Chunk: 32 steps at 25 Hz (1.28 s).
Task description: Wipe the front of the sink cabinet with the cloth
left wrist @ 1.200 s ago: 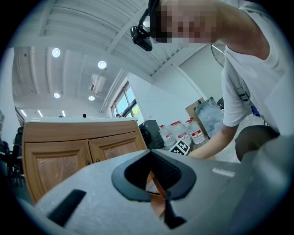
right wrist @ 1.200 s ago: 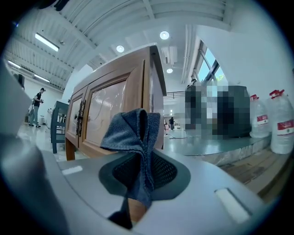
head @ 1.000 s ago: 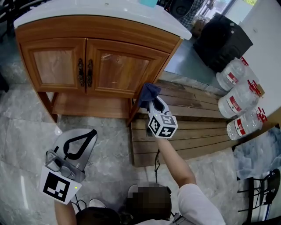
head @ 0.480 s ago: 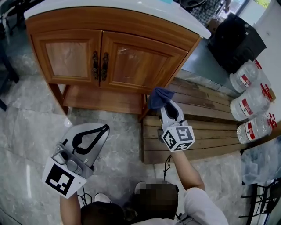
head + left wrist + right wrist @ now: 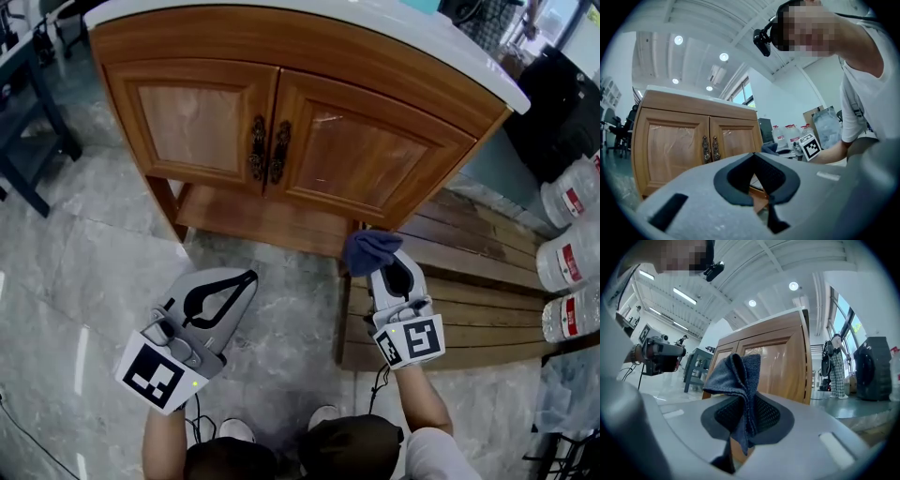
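The wooden sink cabinet (image 5: 216, 122) has two doors with dark handles under a white top. It also shows in the left gripper view (image 5: 670, 145) and the right gripper view (image 5: 783, 366). My right gripper (image 5: 382, 264) is shut on a bunched dark blue cloth (image 5: 367, 249), held just off the cabinet's lower right corner near its front leg. In the right gripper view the cloth (image 5: 736, 376) stands up out of the shut jaws (image 5: 743, 404). My left gripper (image 5: 249, 277) hangs lower left over the floor, shut on nothing, and points at the doors (image 5: 753, 157).
A slatted wooden platform (image 5: 478, 291) lies on the floor right of the cabinet, with large water bottles (image 5: 574, 253) beyond it. A dark table frame (image 5: 37, 103) stands at the far left. Grey marble floor (image 5: 84, 262) spreads in front of the cabinet.
The head view has swung so the cabinet front sits larger and more central. Both grippers hold their states; the right one still carries the cloth by the cabinet's lower right corner.
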Each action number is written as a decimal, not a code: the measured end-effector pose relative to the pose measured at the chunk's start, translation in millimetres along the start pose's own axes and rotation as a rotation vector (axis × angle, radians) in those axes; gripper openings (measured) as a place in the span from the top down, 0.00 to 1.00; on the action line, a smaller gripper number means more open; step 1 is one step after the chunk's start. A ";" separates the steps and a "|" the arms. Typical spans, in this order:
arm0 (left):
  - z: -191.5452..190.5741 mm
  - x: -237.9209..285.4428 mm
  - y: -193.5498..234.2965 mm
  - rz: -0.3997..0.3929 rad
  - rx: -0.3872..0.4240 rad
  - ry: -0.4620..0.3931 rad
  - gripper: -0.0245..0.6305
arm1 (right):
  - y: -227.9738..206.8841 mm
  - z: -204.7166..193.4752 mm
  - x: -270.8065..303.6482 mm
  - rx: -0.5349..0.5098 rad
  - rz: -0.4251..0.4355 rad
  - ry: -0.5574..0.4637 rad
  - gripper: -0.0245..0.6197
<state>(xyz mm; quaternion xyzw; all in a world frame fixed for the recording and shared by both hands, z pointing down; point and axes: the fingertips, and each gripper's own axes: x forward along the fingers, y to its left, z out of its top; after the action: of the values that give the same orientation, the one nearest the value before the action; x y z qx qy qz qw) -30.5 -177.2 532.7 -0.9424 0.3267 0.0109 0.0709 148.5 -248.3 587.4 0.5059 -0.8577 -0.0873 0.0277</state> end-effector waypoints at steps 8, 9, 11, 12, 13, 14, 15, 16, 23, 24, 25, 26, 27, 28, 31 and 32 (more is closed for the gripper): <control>-45.6 10.5 50.4 0.088 -0.071 0.083 0.97 | 1.7 -10.0 33.7 0.009 0.039 0.029 0.85; -43.9 10.5 59.2 0.110 -0.091 0.086 0.97 | 1.2 -3.8 38.7 0.010 0.045 0.041 0.85; -27.7 8.6 73.6 0.150 -0.144 0.080 0.97 | 3.7 17.7 44.4 0.027 0.066 0.073 0.85; -13.7 6.3 77.4 0.162 -0.167 0.082 0.97 | 7.0 33.7 44.7 0.037 0.083 0.093 0.85; 3.5 3.7 79.0 0.170 -0.182 0.091 0.97 | 10.3 53.5 43.7 0.046 0.102 0.112 0.85; 23.6 1.6 79.9 0.175 -0.191 0.101 0.97 | 12.2 77.3 42.1 0.051 0.120 0.126 0.85; 46.8 0.6 81.5 0.182 -0.198 0.106 0.97 | 11.6 104.3 40.8 0.054 0.136 0.133 0.85; 73.3 0.8 84.6 0.190 -0.203 0.101 0.97 | 8.6 133.6 40.3 0.055 0.148 0.134 0.85; 284.8 -8.0 99.3 0.266 -0.248 0.086 0.97 | -14.9 349.9 13.4 0.157 0.214 0.148 0.85; 314.2 -9.9 100.1 0.274 -0.248 0.090 0.97 | -18.2 382.2 8.0 0.168 0.218 0.140 0.85; 342.8 -11.2 100.3 0.280 -0.248 0.094 0.97 | -22.8 413.4 3.3 0.172 0.218 0.134 0.85; 370.6 -12.1 100.2 0.286 -0.248 0.097 0.97 | -28.6 443.1 -0.9 0.174 0.214 0.129 0.85; 397.7 -12.8 99.9 0.291 -0.249 0.097 0.97 | -35.4 471.7 -4.6 0.176 0.208 0.123 0.85; 424.2 -13.5 99.5 0.297 -0.250 0.094 0.97 | -43.1 499.5 -8.1 0.179 0.202 0.115 0.85; 497.4 -15.9 94.8 0.312 -0.239 0.094 0.97 | -67.8 578.6 -19.4 0.182 0.186 0.081 0.85; 518.9 -16.0 92.5 0.314 -0.230 0.095 0.97 | -75.9 602.4 -23.1 0.177 0.182 0.068 0.85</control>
<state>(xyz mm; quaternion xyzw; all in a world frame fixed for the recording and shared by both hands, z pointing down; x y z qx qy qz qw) -86.8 -166.2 8.6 -0.8811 0.4694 0.0145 -0.0553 143.4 -190.8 -17.4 0.4289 -0.9031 0.0087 0.0199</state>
